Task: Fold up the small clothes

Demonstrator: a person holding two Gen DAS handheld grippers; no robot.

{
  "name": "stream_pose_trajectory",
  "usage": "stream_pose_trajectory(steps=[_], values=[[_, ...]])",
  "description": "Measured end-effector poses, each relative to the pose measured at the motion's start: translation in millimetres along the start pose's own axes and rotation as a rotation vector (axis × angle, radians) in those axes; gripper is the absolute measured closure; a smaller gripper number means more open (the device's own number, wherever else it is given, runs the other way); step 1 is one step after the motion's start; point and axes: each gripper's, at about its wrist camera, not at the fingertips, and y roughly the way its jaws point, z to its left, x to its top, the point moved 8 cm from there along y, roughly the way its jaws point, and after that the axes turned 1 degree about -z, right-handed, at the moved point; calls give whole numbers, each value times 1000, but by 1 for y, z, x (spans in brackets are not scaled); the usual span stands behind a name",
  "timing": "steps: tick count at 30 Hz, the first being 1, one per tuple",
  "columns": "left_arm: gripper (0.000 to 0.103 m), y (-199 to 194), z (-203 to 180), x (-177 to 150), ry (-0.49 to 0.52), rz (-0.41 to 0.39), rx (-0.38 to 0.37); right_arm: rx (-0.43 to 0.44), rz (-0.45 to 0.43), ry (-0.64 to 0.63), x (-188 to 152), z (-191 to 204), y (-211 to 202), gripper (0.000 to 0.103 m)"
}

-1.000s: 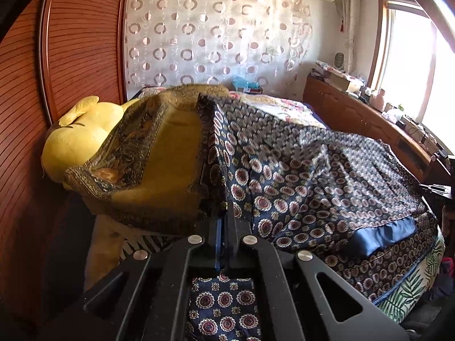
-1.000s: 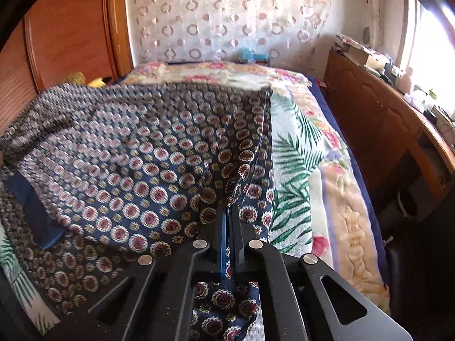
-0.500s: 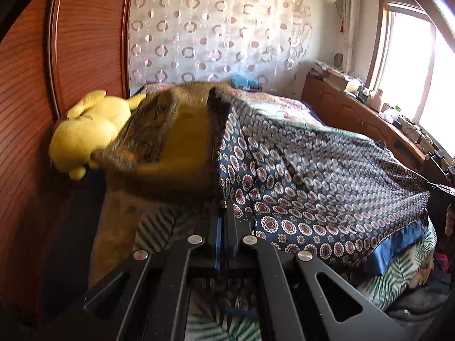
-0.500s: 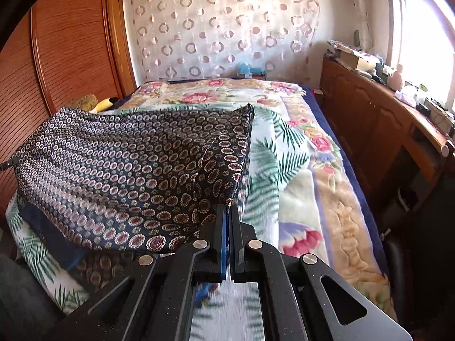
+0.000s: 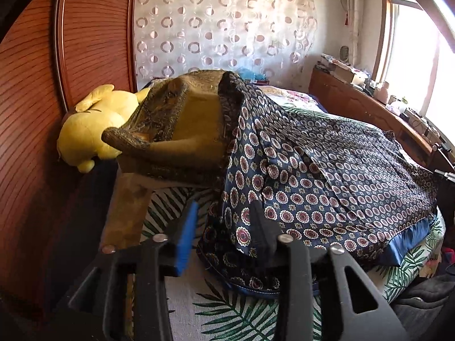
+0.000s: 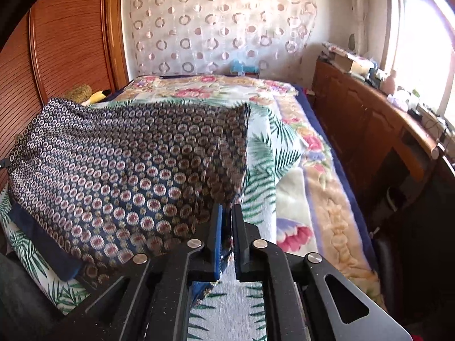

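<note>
The navy patterned garment (image 5: 327, 187) lay spread over the bed (image 6: 295, 187), filling the centre and right of the left wrist view. Its near corner sat between the fingers of the left gripper (image 5: 224, 216), whose jaws were opening, pads apart. The right gripper (image 6: 226, 221) was opening too, its jaws barely parted, the garment's edge just ahead. A yellow plush toy (image 5: 91, 130) sat at left.
</note>
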Motion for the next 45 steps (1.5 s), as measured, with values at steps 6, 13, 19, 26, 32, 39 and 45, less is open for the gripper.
stream_pose_trajectory(steps=[6,13,19,26,32,39,45], values=[[24,1,-4,-4,18,0,11,15,-43,-37,15,28,-1,65],[24,6,-3,-9,16,14,32,93,-34,-84,22,79,18,58],[24,11,0,-16,10,32,39,156,60,-143,6,135,59,58],[24,15,5,-23,-12,48,37,194,84,-190,14,169,100,58],[24,20,4,-37,-17,83,20,175,103,-185,10,184,128,57],[25,18,3,-39,-46,75,-13,171,109,-164,9,175,127,36],[49,22,1,-38,-69,82,-46,160,114,-150,7,167,122,28]])
